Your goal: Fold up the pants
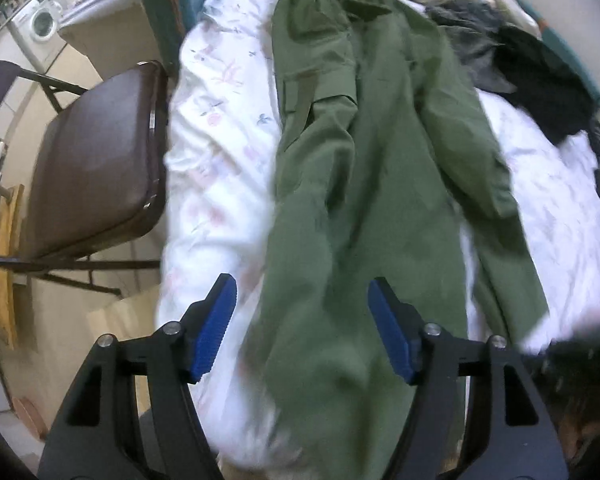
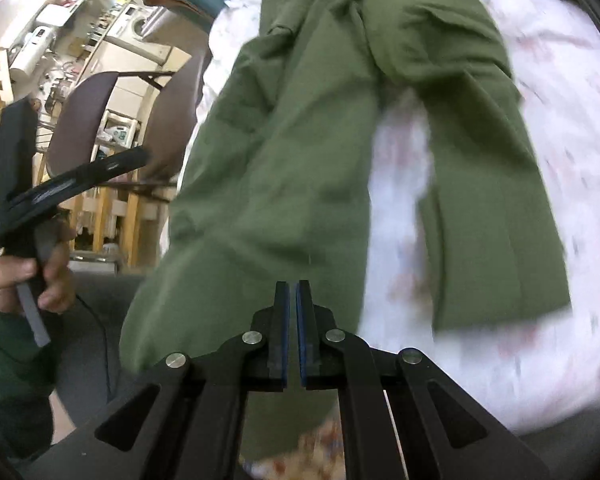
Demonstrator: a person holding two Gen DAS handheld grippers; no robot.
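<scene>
Two pairs of tongs hang over a pair of olive-green cargo pants [image 1: 340, 168] spread lengthwise on a bed [image 1: 220, 128] covered with a white floral sheet, waistband at the far end by the rumpled bedding and both legs running toward the cameras. In the left wrist view the left tongs [image 1: 302, 326] stand spread wide above the near leg, the blue pads clear of the cloth on either side, with nothing pinched. In the right wrist view the right tongs [image 2: 293, 320] are pressed together but for a thin slit; whether a thin edge of cloth is caught in it cannot be told, though the green leg passes beneath them and nothing shows between the pads. The two legs lie apart, with a wedge of sheet showing between them, so the pants look laid out but not yet folded. A person's hand [image 2: 28, 276] in a dark green sleeve grips the handle of the left tongs at the bed's edge, near a brown folding chair [image 1: 96, 160]. Judging by this, the step in hand is reaching for the cuffs; the next move calls for each pair of tongs to close on a hem before one leg is carried over the other.
</scene>
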